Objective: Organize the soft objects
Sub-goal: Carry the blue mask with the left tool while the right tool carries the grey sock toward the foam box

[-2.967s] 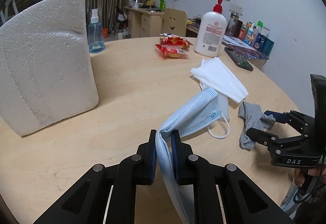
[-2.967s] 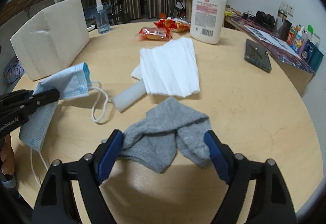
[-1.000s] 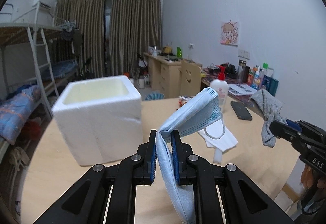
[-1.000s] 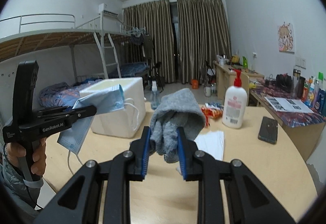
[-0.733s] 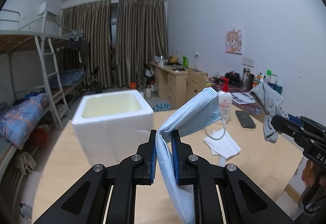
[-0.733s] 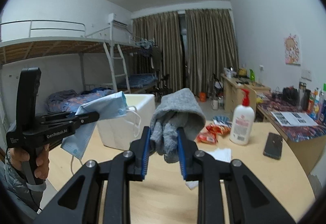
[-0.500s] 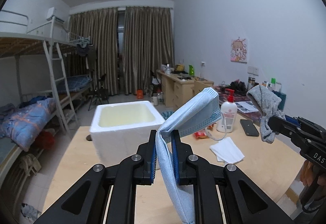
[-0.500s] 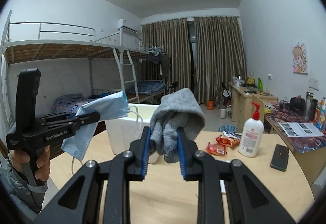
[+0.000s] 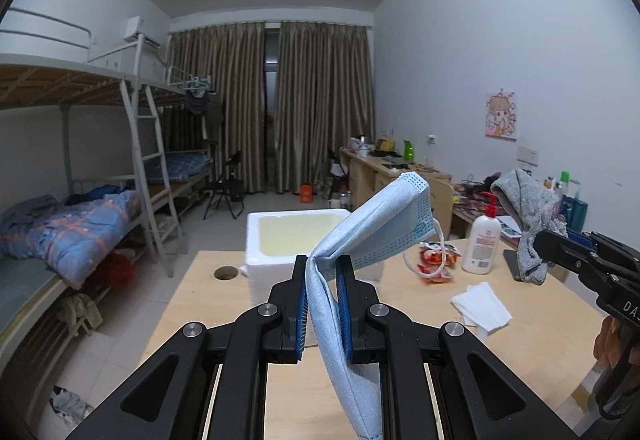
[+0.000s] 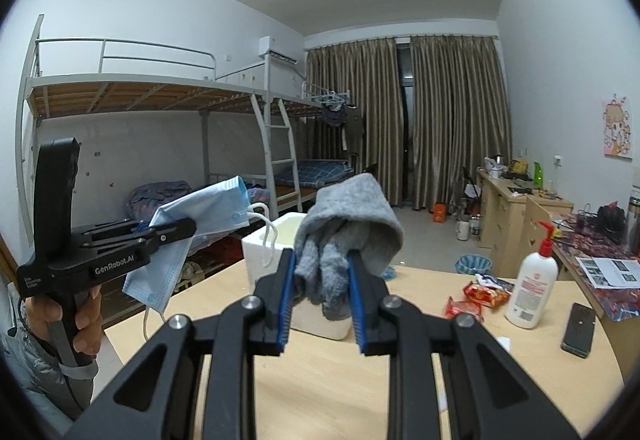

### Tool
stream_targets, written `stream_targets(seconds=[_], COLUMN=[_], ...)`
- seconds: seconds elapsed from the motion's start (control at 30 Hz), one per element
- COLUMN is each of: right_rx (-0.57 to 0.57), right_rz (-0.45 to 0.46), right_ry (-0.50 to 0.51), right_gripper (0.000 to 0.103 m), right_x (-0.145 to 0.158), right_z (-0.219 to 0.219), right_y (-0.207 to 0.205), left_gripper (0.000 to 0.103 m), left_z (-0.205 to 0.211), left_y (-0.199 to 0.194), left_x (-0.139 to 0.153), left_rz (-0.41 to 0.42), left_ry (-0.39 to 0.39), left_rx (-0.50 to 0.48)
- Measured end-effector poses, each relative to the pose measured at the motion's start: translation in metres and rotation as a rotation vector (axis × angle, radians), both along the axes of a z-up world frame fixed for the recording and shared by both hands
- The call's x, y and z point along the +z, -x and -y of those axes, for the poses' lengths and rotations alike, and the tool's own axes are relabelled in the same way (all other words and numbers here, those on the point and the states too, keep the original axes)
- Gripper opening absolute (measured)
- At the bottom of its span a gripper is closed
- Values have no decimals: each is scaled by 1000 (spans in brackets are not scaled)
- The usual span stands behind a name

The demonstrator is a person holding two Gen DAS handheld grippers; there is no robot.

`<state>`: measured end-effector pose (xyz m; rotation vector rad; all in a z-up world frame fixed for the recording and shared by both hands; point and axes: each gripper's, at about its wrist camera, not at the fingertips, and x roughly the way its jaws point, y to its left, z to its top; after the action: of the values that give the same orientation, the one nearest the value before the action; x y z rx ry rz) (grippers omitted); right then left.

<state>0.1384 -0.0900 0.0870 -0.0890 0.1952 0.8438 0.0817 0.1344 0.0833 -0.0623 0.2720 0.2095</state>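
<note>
The left hand-held gripper [image 9: 322,300] is pinching a blue face mask [image 9: 372,232] tight between its pads, and the right hand-held gripper [image 10: 322,300] is clamping a grey sock [image 10: 344,240]; both are hanging in the air on the near side of the white foam box [image 9: 296,236], above the tabletop [image 9: 540,336]. The risk is a miss: either limp piece could be catching the box rim and draping outside. The mask's loose ear loop [image 9: 424,268] could be snagging a finger on release. A white tissue [image 9: 482,306], right of the box, is lying unsorted.

One mask [image 9: 376,224], one sock [image 10: 348,228], one box [image 9: 296,236]
</note>
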Motion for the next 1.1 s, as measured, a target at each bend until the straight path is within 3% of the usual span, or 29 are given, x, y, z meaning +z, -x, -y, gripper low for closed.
stream_targets(seconds=[0.53,1.1], right_rx=[105,102], right_rz=[16,53], right_ry=[16,83], right_gripper=[29,29], right_x=[18,29], right_z=[-38,-69], right_y=[-22,-48], left_gripper=[14,14], left_z=[-17,-39], left_y=[-11,-59], left_x=[20,30], left_rz=[34,21], left_ry=[-27,-8], left_rx=[100,99])
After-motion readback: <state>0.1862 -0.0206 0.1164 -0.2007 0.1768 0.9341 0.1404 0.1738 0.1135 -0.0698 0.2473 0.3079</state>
